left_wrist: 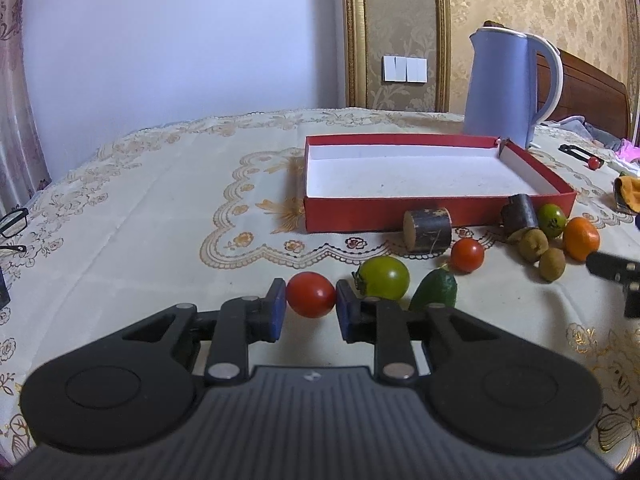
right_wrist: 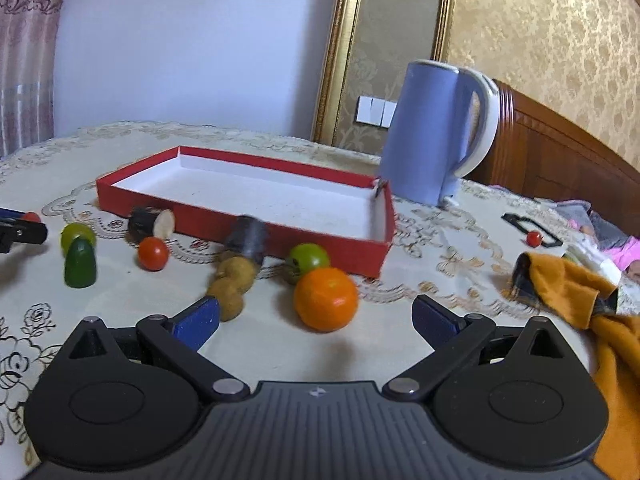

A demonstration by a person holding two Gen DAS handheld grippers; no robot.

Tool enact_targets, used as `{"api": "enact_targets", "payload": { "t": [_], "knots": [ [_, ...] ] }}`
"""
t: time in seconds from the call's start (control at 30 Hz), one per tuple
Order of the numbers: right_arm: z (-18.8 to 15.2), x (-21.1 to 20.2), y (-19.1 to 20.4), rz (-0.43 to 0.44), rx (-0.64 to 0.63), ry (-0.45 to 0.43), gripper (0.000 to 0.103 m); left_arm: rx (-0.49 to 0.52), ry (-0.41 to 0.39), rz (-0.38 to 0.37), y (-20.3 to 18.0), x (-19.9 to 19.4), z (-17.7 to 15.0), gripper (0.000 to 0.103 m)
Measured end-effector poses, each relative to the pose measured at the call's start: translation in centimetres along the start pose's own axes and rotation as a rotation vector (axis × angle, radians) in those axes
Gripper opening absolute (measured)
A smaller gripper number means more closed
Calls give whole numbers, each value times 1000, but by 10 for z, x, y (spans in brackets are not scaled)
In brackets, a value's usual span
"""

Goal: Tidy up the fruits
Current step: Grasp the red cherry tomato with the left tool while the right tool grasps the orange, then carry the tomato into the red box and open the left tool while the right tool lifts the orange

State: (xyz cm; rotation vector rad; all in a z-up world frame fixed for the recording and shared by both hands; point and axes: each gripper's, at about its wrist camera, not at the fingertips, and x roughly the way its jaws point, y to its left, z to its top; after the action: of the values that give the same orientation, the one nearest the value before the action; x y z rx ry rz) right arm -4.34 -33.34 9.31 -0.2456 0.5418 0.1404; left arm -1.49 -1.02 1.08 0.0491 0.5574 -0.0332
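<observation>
My left gripper [left_wrist: 310,287] is shut on a red tomato [left_wrist: 311,295], its blue pads pressing both sides, low over the tablecloth. Just behind it lie a green tomato [left_wrist: 385,278] and a dark green fruit [left_wrist: 435,291]. Further right are a second red tomato [left_wrist: 467,255], brown kiwis [left_wrist: 534,245] and an orange [left_wrist: 581,238]. The red box [left_wrist: 360,216] with a white floor has nothing in it. My right gripper [right_wrist: 316,307] stands open, the orange [right_wrist: 326,298] just ahead between its tips, untouched. Kiwis [right_wrist: 232,284] lie beside its left finger.
Two dark cane pieces [left_wrist: 427,231] [left_wrist: 520,211] lie against the box's front wall. A blue kettle [left_wrist: 506,84] stands behind the box. An orange cloth [right_wrist: 576,292] lies to the right, eyeglasses [left_wrist: 14,222] at the far left edge.
</observation>
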Motion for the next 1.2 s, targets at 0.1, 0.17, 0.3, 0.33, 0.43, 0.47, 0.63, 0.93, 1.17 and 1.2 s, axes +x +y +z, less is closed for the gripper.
{"api": "enact_targets", "payload": {
  "t": [0.1, 0.17, 0.3, 0.33, 0.43, 0.47, 0.63, 0.93, 1.17, 1.2],
  "knots": [
    [6, 4, -6, -26, -18, 0, 103, 0, -7, 0, 0, 0, 0, 24],
    [10, 10, -8, -33, -35, 12, 98, -7, -6, -5, 1, -1, 0, 24],
    [13, 27, -11, -16, -42, 63, 82, 0, -2, 1, 2, 0, 0, 24],
    [13, 31, -11, -11, -42, 79, 75, 2, -8, 3, 2, -1, 0, 24],
    [12, 44, -13, 16, -18, 128, 51, 2, -13, 6, 4, -2, -1, 24],
    [11, 47, -14, 33, -3, 135, 48, 3, -17, 8, 5, -2, -1, 24],
    [9, 47, -13, 52, 15, 143, 41, 2, -34, 6, 6, -4, -1, 24],
    [5, 20, -13, 49, 55, 70, 41, 33, -90, -6, -5, -13, 6, 24],
    [5, 2, -14, 67, 64, 23, 41, 105, -126, 5, -25, -8, 36, 24],
    [5, -1, -13, 72, 63, 16, 41, 120, -134, 12, -29, -5, 42, 24]
  ]
}}
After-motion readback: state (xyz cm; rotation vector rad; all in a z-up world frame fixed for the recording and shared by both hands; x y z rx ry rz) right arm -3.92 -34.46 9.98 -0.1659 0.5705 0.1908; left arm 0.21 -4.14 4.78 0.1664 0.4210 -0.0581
